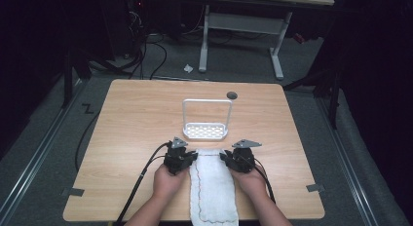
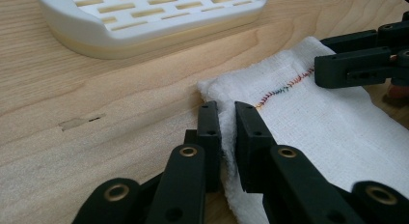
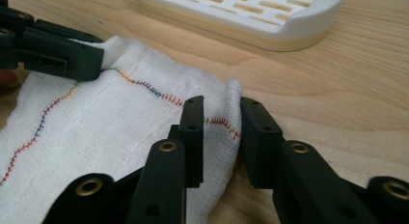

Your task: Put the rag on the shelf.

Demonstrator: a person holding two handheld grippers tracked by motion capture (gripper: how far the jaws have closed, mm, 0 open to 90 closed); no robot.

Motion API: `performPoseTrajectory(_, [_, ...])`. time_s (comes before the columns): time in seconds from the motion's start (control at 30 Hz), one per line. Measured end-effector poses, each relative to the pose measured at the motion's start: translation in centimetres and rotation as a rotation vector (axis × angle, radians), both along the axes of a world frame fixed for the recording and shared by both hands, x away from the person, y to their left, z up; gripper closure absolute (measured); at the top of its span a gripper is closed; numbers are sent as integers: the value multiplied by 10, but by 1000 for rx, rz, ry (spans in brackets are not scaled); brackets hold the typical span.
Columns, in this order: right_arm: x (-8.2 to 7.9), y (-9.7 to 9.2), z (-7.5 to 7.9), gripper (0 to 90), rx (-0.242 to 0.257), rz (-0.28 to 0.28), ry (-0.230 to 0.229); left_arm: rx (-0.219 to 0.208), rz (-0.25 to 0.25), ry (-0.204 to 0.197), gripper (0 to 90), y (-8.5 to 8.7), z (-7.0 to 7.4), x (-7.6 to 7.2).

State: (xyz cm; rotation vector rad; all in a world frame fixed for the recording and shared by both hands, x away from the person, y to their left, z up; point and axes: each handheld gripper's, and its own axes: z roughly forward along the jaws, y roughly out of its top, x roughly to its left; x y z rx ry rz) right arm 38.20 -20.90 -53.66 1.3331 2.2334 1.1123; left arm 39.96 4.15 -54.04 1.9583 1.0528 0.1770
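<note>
Towel [image 1: 214, 187] flat on the table [image 1: 136, 119] in the high view, short end aimed at the white rack [image 1: 205, 131]. Left gripper [image 1: 194, 157] and right gripper [image 1: 225, 157] at the two far corners, probably to lift it evenly.

Left gripper view: clenched on the near corner, fabric squeezed thin between the jaws, so a solid hold.

Right gripper view: straddling the other corner, fabric bunched up in the gap. Can't tell if it's actually biting yet.
</note>
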Motion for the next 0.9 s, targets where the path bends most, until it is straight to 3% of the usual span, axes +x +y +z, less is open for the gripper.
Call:
performPoseTrajectory(0.13, [-2, 2, -1, 824, 1, 13, -3, 0, 2, -1, 818, 0, 0, 0])
performPoseTrajectory(0.37, [-2, 2, 0, 858, -2, 28, -17, -2, -2, -4, 819, 0, 0, -1])
performPoseTrajectory(0.43, [-5, 2, 2, 859, -2, 30, -38, -14, -9, -21, 820, 1, 1, -3])
performPoseTrajectory(0.57, [-10, 0, 9, 859, 12, 35, -71, -81, -5, -56, 821, 4, 5, -10])
performPoseTrajectory(0.7, [-16, -2, 17, 858, 38, 38, -110, -118, -4, -95, 822, 7, 16, -13])
performPoseTrajectory(0.8, [-17, 1, 24, 857, 23, 44, -135, -118, -26, -134, 823, 9, 28, -14])
performPoseTrajectory(0.9, [-18, 1, 35, 857, 44, 42, -158, -132, -23, -168, 823, 12, 40, -15])
